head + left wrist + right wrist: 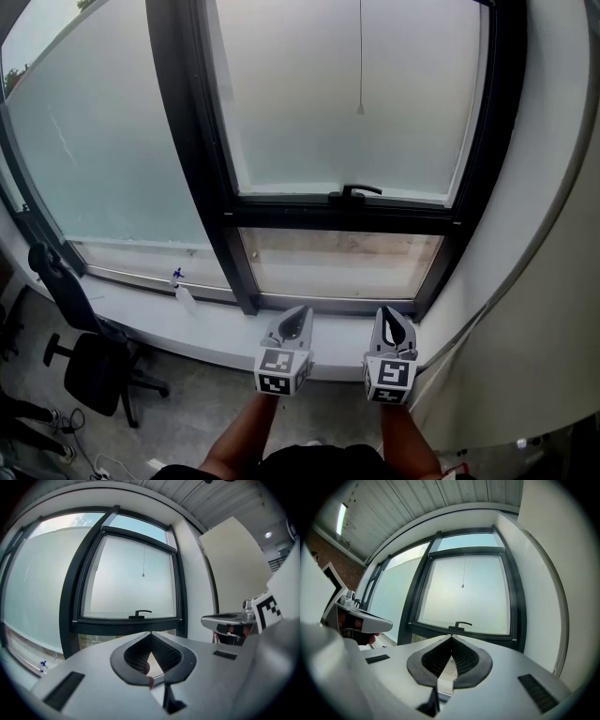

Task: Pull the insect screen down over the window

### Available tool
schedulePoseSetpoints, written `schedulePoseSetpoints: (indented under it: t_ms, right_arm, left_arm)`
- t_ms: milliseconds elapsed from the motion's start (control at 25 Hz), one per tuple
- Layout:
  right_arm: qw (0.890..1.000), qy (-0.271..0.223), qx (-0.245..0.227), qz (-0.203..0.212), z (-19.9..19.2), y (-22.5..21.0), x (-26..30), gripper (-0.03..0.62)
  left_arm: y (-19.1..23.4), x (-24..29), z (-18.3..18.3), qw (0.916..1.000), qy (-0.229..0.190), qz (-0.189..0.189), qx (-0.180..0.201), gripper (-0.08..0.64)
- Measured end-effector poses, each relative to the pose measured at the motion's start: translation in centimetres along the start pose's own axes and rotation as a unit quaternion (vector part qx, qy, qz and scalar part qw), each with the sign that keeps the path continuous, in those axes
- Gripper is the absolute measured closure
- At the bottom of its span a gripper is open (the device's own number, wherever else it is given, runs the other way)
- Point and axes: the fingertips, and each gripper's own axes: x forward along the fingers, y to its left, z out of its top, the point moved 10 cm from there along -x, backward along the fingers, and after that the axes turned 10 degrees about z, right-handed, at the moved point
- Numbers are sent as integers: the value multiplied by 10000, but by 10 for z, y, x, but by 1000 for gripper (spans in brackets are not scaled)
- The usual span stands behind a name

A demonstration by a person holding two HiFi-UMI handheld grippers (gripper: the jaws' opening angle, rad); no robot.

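A dark-framed window [347, 211] fills the wall ahead, and its black handle [354, 192] sits on the lower rail of the upper pane. A thin pull cord [361, 56] hangs down in front of the frosted glass and ends in a small bead [360, 110]. The cord [143, 559] [463, 571] also shows in both gripper views. I cannot see the screen itself. My left gripper [298, 314] and right gripper [392, 319] are side by side, low over the sill, both shut and empty. They point at the window, well below the bead.
A white sill [216, 330] runs under the window, with a small white bottle [185, 297] on it at the left. A black office chair [89, 366] stands on the floor at lower left. A white wall [548, 272] closes in on the right.
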Motion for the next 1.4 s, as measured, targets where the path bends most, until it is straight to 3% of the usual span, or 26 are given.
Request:
schedulePoseSetpoints:
  t_ms: [360,560,800,960,1400]
  right_arm:
    - [9999,38,-28,95,-3,-27,48,597]
    - [9990,72,232,374,-8,-56,86,597]
    - [9973,-17,388,624,-5,-86,133,597]
    - [9973,-73,99,723,-12,-110,160,597]
    - [9951,-116,6,986,-18,-155,219,597]
  left_arm:
    - [5,50,-1,9999,70,43,-105,557]
    - [1,94,-2,9997,133,162,-111,557]
    - [4,142,6,9986,145,484,-123,557]
    - [3,170,12,9979,173,609,-139,557]
    - [2,229,19,9960,192,871,29,557]
